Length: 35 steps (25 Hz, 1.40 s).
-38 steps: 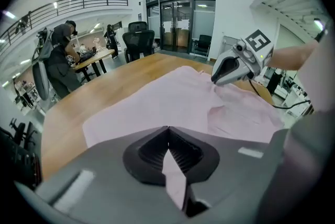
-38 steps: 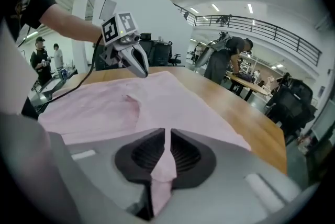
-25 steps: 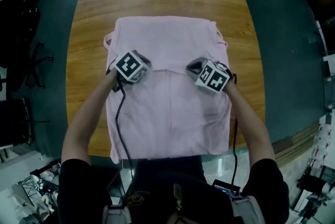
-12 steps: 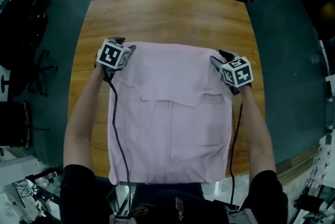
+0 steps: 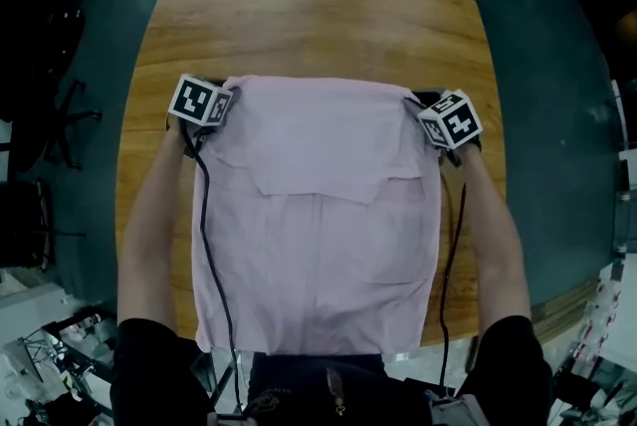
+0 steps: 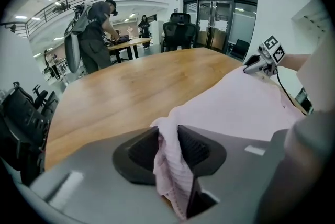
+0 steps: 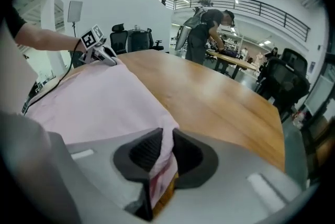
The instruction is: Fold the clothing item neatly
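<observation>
Two tongs hold one pink garment (image 5: 318, 255), which lies flat on the wooden table (image 5: 318, 16) with its near hem at the 6 o'clock edge, close to the person's body. A folded-over upper layer covers the far half, and its uneven lower edge crosses the middle. At 10 o'clock the left gripper (image 5: 225, 102) clamps the fold's far left corner. Its jaws have just been closing, and bunched cloth is pinched between the pads. At 2 o'clock the right gripper (image 5: 418, 107) likewise grips the far right corner, its jaws just drawn in on a thin pleat. Bare wood stretches toward 12 o'clock. Beyond it are office chairs (image 6: 178, 29) and a standing person (image 6: 93, 34).
</observation>
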Each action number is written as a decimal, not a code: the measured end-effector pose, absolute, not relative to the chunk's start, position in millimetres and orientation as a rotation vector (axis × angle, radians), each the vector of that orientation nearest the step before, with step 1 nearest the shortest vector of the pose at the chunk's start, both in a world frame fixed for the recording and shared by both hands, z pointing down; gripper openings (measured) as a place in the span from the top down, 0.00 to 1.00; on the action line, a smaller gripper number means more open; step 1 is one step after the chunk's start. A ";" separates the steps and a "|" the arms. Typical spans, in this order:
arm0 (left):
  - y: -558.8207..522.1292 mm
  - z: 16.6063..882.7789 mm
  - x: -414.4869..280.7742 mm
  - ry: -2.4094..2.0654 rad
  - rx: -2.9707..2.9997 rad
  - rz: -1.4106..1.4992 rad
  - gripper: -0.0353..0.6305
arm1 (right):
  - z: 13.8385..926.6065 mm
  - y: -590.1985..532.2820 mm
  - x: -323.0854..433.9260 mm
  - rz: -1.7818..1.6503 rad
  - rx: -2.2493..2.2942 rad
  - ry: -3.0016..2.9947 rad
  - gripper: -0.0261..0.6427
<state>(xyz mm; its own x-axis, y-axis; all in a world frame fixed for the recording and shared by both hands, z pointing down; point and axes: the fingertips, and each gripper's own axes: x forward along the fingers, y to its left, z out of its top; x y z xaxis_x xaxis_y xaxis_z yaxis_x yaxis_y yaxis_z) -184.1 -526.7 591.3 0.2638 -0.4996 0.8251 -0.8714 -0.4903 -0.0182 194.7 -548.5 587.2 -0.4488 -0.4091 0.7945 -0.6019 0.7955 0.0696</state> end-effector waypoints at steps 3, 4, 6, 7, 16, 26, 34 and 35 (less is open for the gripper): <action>-541.2 580.8 -198.9 -1.340 2.077 1.131 0.79 | 582.6 -570.2 182.3 0.212 0.772 -2.121 0.87; -547.8 576.7 -204.1 -1.381 2.069 1.131 0.80 | 580.8 -578.4 178.0 0.199 0.788 -2.131 0.87; -561.9 570.1 -211.9 -1.465 2.048 1.138 0.80 | 578.2 -594.9 171.5 0.169 0.822 -2.146 0.87; -569.1 567.6 -214.4 -1.505 2.036 1.148 0.80 | 576.6 -603.5 169.6 0.151 0.841 -2.150 0.87; -572.1 569.1 -241.7 -1.626 1.967 1.124 0.70 | 571.1 -612.9 154.4 0.119 0.858 -2.174 0.82; -471.3 504.9 -231.1 -1.555 2.128 0.921 0.66 | 489.9 -494.4 200.6 0.054 1.019 -2.161 0.78; -326.5 463.5 -194.0 -1.399 2.307 0.832 0.67 | 440.6 -344.0 185.5 0.037 1.097 -2.137 0.78; -308.8 458.7 -191.5 -1.383 2.327 0.835 0.67 | 437.6 -324.1 182.7 0.036 1.101 -2.135 0.78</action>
<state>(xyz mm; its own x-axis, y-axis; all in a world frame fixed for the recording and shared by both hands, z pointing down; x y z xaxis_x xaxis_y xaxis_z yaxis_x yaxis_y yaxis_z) -191.5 -308.8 458.7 0.3647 -0.6937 0.6211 -0.8727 -0.4873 -0.0318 182.7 -324.1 437.6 -0.3738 -0.6983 0.6105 -0.7182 0.6344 0.2859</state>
